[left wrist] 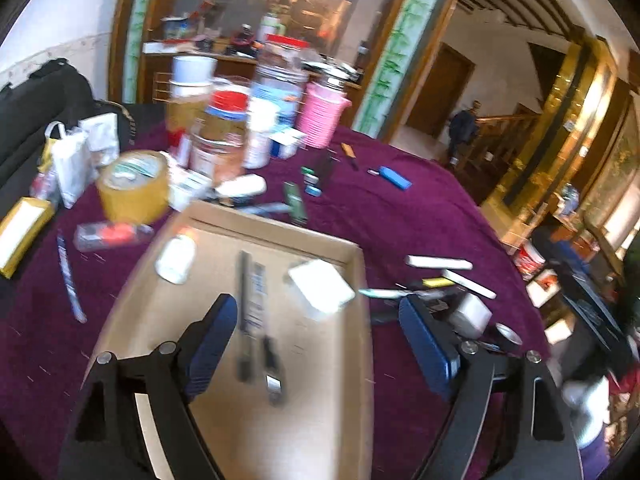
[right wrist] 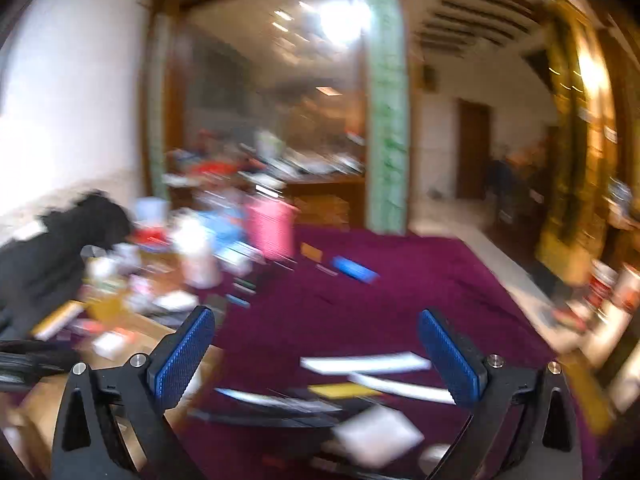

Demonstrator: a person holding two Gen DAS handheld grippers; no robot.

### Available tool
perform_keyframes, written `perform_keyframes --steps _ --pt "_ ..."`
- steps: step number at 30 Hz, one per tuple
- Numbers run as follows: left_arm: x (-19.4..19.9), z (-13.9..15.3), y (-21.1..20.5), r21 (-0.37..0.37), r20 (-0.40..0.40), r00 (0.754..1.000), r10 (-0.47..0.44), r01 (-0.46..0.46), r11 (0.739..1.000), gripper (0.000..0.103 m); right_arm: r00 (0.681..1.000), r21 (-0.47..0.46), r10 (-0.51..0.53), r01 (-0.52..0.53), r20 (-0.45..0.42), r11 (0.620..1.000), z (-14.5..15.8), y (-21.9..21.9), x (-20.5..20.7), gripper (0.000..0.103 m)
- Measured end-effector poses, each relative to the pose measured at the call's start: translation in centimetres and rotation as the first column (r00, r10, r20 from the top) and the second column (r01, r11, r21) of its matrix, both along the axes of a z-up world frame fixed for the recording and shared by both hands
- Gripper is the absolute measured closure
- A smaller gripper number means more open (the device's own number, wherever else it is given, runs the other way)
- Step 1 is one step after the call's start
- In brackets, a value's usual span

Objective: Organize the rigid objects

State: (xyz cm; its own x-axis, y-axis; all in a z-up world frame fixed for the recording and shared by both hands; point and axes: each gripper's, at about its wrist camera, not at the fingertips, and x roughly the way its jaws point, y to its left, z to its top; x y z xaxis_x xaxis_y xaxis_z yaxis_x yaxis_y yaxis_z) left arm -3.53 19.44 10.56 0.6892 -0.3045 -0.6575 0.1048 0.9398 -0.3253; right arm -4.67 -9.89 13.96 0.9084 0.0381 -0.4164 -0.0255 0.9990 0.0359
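Left wrist view looks down on a shallow brown cardboard tray (left wrist: pixel 360 280) lying on a purple tablecloth (left wrist: pixel 400 220), with the left gripper (left wrist: pixel 320 320) hanging above it, its blue-padded jaws spread wide and holding nothing. Inside the tray lie a small white bottle (left wrist: pixel 176 258) near the far left corner, a white rectangular block (left wrist: pixel 322 290) towards the right wall, a long dark pen (left wrist: pixel 245 316) down the middle, and a short dark tool with a metal tip (left wrist: pixel 273 372) just beside the pen's near end. To the right of the tray, on the cloth, several white sticks (left wrist: pixel 438 263) and a yellow marker (left wrist: pixel 436 281) lie in a loose cluster. Beyond the tray stand a roll of tan packing tape (left wrist: pixel 134 190), a pink ribbed cup (left wrist: pixel 322 120) and a group of clear jars (left wrist: pixel 224 132), while a blue lighter (left wrist: pixel 394 177) lies apart on the cloth. Right wrist view is heavily blurred: the right gripper (right wrist: pixel 316 356) also stands with its jaws wide apart and empty, above the white sticks (right wrist: pixel 364 362) and a white flat block (right wrist: pixel 378 436) on the cloth, with the tray's edge (right wrist: pixel 48 396) at the lower left.
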Motion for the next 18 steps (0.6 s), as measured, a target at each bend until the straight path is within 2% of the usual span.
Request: perform_keyframes --steps 2,5,9,11,12,13,14,18 --pt "-0.1 -0.3 -1.8 -0.019 -0.026 0.999 -0.041 0.04 0.999 0.02 0.995 0.086 -0.07 0.076 -0.065 0.993 -1.1 -4.5 0.7 0.001" --pt "0.1 -1.0 -4.8 0.018 -0.051 0.995 -0.081 0.082 0.996 0.02 0.968 0.216 -0.188 0.222 -0.166 0.951 -3.6 -12.0 2.3 0.001" --pt "1.2 -2.8 -10.2 0.077 -0.107 0.98 -0.165 0.174 0.982 0.02 0.947 0.279 -0.255 0.303 -0.196 0.911 -7.0 -17.1 2.9 0.001" --pt "1.8 -3.9 -13.0 0.13 -0.133 0.968 -0.212 0.229 0.965 0.021 0.944 0.292 -0.253 0.308 -0.211 0.905 -8.7 -18.0 2.8 0.001" --pt "2.0 -4.3 -14.3 0.153 -0.139 0.963 -0.232 0.252 0.955 0.021 0.937 0.304 -0.24 0.313 -0.254 0.9 -9.4 -18.3 3.7 0.002" --pt "2.2 -4.8 -15.5 0.175 -0.141 0.957 -0.253 0.275 0.945 0.021 0.943 0.362 -0.194 0.287 -0.272 0.887 -9.9 -18.7 4.1 0.002" --pt "2.6 -5.5 -16.7 0.202 -0.145 0.951 -0.273 0.298 0.933 0.021 0.947 0.382 -0.174 0.272 -0.27 0.883 -9.9 -18.9 4.1 0.002" --pt "4.2 -8.2 -20.8 0.318 -0.168 0.935 -0.313 0.352 0.881 0.021 0.955 0.341 -0.151 0.235 -0.255 0.91 -9.5 -17.8 4.3 0.002"
